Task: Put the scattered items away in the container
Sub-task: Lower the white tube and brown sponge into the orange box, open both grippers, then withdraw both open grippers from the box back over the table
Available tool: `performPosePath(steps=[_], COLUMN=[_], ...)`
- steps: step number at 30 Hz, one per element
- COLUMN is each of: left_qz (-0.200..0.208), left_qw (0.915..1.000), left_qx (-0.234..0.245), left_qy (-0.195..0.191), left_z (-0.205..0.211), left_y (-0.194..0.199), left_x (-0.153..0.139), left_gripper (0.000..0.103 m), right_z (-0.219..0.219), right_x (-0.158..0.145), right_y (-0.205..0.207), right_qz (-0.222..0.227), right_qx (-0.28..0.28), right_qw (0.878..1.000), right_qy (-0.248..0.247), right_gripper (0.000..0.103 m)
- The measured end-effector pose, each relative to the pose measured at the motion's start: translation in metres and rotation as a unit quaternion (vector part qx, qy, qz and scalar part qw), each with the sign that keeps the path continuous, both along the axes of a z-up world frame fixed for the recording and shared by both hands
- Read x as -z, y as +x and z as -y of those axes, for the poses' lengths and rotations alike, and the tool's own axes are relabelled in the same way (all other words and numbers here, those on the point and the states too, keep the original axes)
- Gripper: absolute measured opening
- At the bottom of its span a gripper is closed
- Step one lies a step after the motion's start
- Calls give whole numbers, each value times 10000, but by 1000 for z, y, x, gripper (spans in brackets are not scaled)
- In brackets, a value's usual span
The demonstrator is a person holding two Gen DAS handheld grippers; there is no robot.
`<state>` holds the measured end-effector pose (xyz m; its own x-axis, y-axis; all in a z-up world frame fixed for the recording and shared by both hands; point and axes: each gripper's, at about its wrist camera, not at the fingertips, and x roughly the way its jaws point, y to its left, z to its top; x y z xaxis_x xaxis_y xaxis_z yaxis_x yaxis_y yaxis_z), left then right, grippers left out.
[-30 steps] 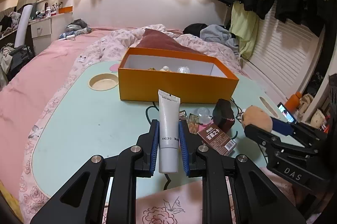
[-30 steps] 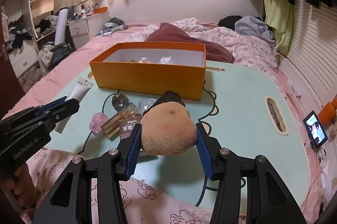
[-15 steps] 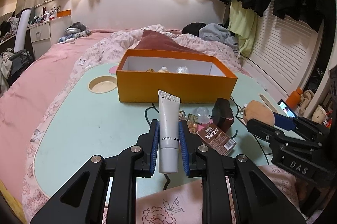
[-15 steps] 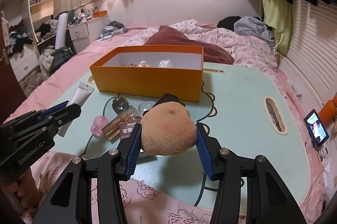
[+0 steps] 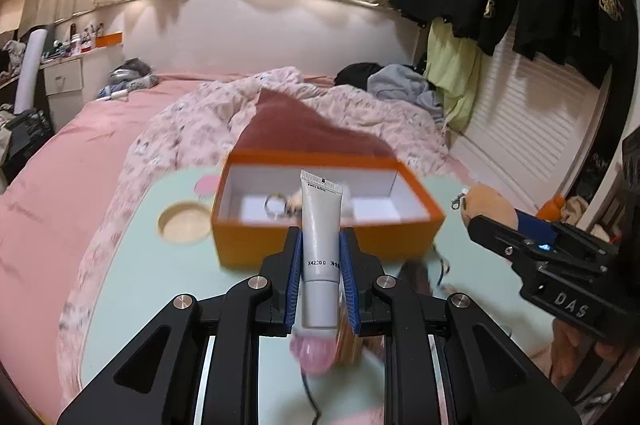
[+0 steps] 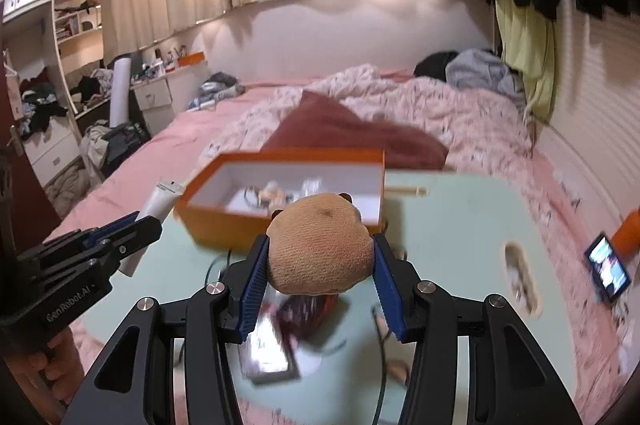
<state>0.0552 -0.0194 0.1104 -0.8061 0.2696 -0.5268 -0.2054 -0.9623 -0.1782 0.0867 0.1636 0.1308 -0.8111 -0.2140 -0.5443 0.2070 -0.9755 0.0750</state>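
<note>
**Two items in hand, box part filled**

A bedroom: a pale green surface [image 5: 132, 289] with rounded corners sits on a pink bed [image 6: 192, 129], with cream curtains behind and dark coats hanging to the right.

The left gripper [image 5: 320, 283] is clenched on a tube [image 5: 320, 237], white and smooth, flat-crimped at its far end, with a round cap at the near end. The tube points ahead toward the box [image 5: 320, 245], which stands just beyond the fingertips. The right gripper [image 6: 320, 277] grasps a plush [image 6: 318, 249], a rounded tan ball of knitted, soft-looking fabric that bulges between the blue ribbed pads [image 6: 252, 289]. In the left view a metal clasp hangs from its far side.

The box is orange card with a white inside, rectangular and open-topped. A metal ring [image 5: 274, 205] and a few pale small things, too blurred to name, already lie in it.

As I judge it, the task is around midway. Some items are in, two are carried and not yet dropped, and more are left on the surface. Below the left gripper lies a glossy pink rounded thing [image 5: 314, 355]. Below the right gripper lie a dark packet [image 6: 304, 309] and a black cable [image 6: 380, 357], all blurred.
</note>
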Motion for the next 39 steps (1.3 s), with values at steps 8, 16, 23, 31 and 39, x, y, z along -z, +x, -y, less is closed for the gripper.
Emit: performPosePath(steps=[8, 16, 23, 31, 39], left_qz=[179, 1119, 1154, 1128, 879], left_qw=[9996, 9927, 9925, 9920, 9954], left_qx=[201, 135, 70, -136, -168], left_qy=[-129, 423, 389, 554, 328], left_z=[-8, -6, -5, 6, 14], left_y=[-80, -132, -133, -128, -84], left_x=[-23, 30, 39, 34, 20], left_gripper=[20, 20, 20, 52, 64], right_z=[6, 6, 9, 14, 2], right_x=[-20, 19, 37, 29, 7], right_y=[-66, -126, -135, -122, -81], right_qz=[-21, 710, 903, 593, 390], right_qx=[51, 230, 244, 203, 91], right_qw=[10000, 9970, 9956, 9980, 9977], right_qy=[-12, -218, -87, -76, -555], right_gripper=[50, 50, 52, 63, 65])
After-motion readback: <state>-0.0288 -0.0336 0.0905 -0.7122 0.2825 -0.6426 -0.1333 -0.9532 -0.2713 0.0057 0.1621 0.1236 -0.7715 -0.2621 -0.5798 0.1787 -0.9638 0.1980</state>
